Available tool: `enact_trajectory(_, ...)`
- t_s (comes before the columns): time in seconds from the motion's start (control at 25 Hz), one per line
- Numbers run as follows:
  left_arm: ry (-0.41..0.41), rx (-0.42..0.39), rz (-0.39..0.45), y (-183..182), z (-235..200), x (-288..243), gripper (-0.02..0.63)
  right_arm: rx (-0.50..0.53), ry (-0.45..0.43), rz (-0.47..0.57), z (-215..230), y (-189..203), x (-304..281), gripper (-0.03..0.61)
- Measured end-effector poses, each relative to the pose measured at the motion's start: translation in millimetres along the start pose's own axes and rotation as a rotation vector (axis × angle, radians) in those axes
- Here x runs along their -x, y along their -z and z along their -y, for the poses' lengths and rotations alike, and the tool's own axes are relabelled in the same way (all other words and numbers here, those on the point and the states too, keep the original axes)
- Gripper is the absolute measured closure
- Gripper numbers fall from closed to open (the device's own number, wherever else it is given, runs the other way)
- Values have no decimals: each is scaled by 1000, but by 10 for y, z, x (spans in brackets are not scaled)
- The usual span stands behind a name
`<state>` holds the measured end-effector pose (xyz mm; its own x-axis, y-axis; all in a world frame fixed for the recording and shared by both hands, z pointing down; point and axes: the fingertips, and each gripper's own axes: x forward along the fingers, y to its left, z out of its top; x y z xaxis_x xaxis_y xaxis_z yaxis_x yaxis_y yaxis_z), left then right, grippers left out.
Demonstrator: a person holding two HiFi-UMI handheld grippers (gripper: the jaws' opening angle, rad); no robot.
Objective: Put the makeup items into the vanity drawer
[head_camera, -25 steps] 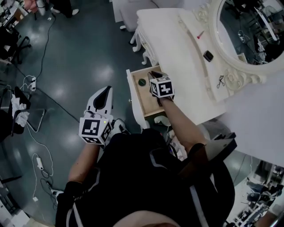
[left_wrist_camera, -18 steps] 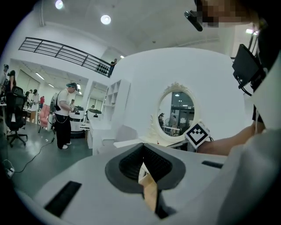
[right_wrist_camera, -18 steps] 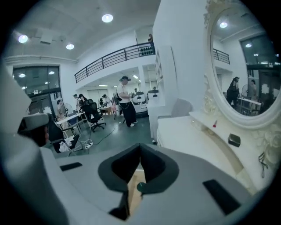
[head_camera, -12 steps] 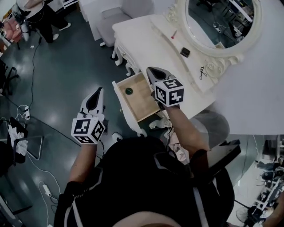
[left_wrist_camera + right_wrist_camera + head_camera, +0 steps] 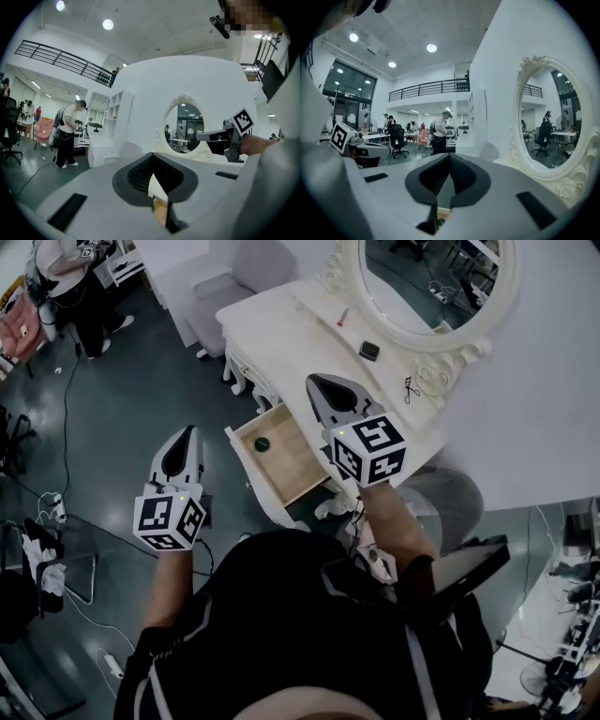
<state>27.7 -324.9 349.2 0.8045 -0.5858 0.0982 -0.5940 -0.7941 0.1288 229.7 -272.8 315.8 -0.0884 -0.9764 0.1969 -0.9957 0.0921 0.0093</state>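
Observation:
The white vanity point(image 5: 281, 329) has its wooden drawer point(image 5: 286, 463) pulled open, with a small round green item point(image 5: 262, 442) lying inside. On the vanity top lie a red stick point(image 5: 343, 317), a black compact point(image 5: 369, 351) and a dark eyelash curler point(image 5: 411, 388). My right gripper point(image 5: 319, 385) hovers over the vanity's front edge beside the drawer, shut and empty. My left gripper point(image 5: 187, 434) hangs over the floor left of the drawer, jaws together, holding nothing. In the right gripper view the green item point(image 5: 439, 221) shows below the closed jaws.
An oval mirror point(image 5: 427, 282) in an ornate white frame stands at the back of the vanity. A white chair point(image 5: 220, 287) stands beyond it. Cables point(image 5: 66, 521) trail over the dark floor at the left. A person point(image 5: 68, 133) stands in the room behind.
My right gripper has lifted out of the drawer to above the vanity's front edge. The green item stays in the drawer. My left gripper has drifted a little left.

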Motion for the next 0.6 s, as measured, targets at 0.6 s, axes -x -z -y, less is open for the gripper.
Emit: enact_trajectory(0.6, -70, -37, 48, -339, -30, 59, 611, 37, -4, 80, -15, -378, 198, 575)
